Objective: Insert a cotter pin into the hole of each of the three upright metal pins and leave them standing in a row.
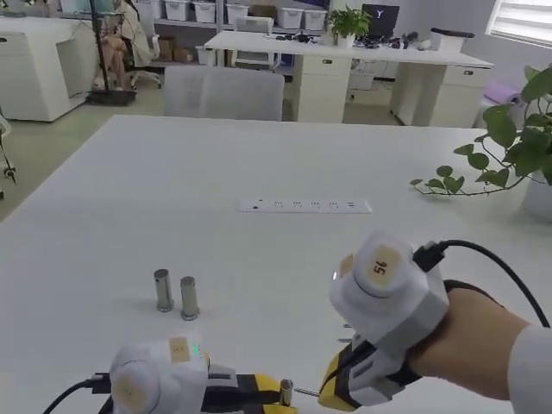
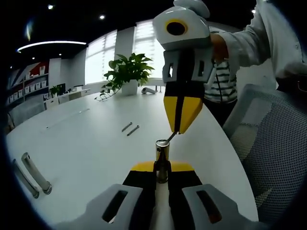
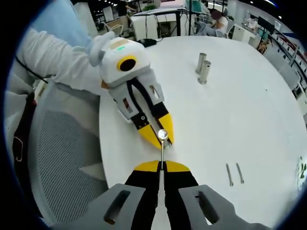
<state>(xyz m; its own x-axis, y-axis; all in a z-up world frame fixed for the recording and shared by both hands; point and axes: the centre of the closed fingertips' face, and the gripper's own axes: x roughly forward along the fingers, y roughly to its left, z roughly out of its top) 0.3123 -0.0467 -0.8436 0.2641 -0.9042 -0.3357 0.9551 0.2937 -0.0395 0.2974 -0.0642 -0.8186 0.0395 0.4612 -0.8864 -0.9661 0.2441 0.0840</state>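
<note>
Two upright metal pins [image 1: 163, 290] [image 1: 189, 297] stand side by side on the white table [image 1: 285, 164]. At the near edge my left gripper [image 1: 272, 392] is shut on a third metal pin [image 2: 162, 158], its top end facing the right gripper. My right gripper [image 1: 332, 392] is shut on a thin cotter pin [image 3: 162, 152], whose tip meets the held pin's top [image 3: 162, 134]. In the left gripper view the right gripper [image 2: 177, 128] comes down from above with the cotter pin [image 2: 171, 137] at the pin's head. Two loose cotter pins [image 3: 229, 175] [image 3: 239, 172] lie on the table.
A white power strip [image 1: 304, 206] lies mid-table. A potted plant [image 1: 509, 147] trails over the right edge. A grey mesh chair [image 3: 62, 158] sits just off the near table edge. More desks and a seated person [image 1: 121, 39] are in the background.
</note>
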